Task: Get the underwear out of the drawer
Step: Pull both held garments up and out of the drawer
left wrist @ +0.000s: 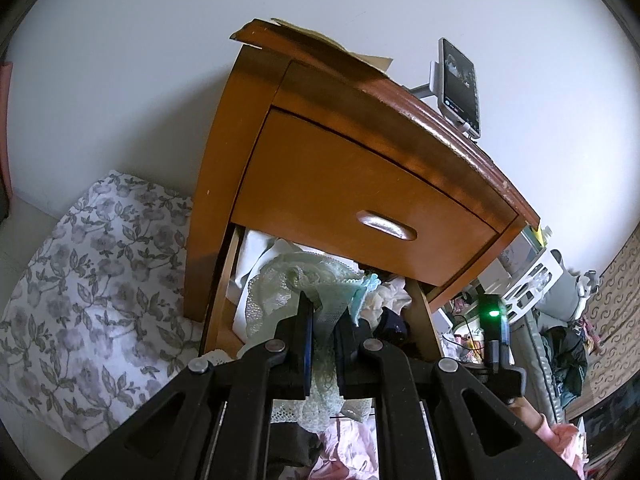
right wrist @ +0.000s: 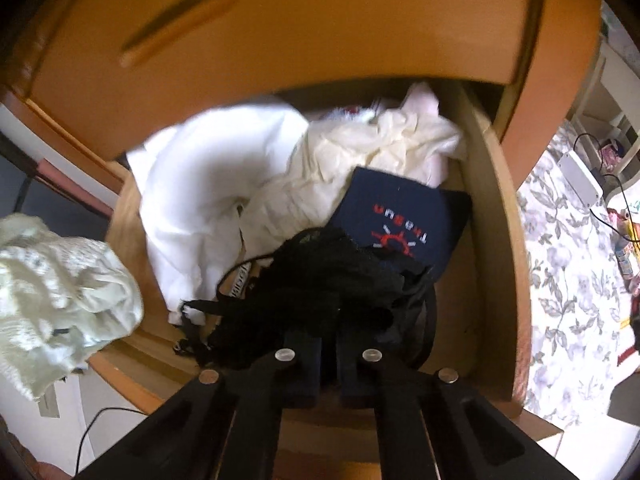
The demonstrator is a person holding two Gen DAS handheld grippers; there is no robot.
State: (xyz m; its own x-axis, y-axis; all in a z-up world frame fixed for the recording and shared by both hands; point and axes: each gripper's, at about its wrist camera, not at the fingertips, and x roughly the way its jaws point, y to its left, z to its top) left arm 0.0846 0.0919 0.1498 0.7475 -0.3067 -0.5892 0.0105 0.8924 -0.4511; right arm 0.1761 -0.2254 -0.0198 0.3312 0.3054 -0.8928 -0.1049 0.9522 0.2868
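**Both tongs pinching lace at the open lower drawer**

Your left tongs point(left wrist: 323, 322) are pressed together on a pale green lace underwear point(left wrist: 288, 284), the fabric squeezed between the two pads and trailing down behind them toward the camera. The piece is bunched just above the fingertips, in front of the open lower drawer point(left wrist: 222, 280), so part of it looks lifted out while the rest lies against the heap inside; you cannot tell whether it is fully free.

Your right tongs point(right wrist: 329, 332) are closed on a black lace underwear point(right wrist: 320, 280), which is gathered over the fingertips with thin straps looping out to the left. It sits on top of the pile in the drawer, partly covering a navy folded garment point(right wrist: 400, 216) with a red and white printed logo. Behind these lie a white cloth point(right wrist: 208, 184) and a cream crumpled garment point(right wrist: 380, 140), filling the back of the drawer.

Above the open drawer, the upper drawer front point(left wrist: 340, 188) is shut, its metal handle point(left wrist: 386, 226) recessed. Farther off, a phone on a mount point(left wrist: 460, 84) stands over the nightstand top point(left wrist: 400, 108), and floral bedding point(left wrist: 80, 280) lies beside the cabinet.
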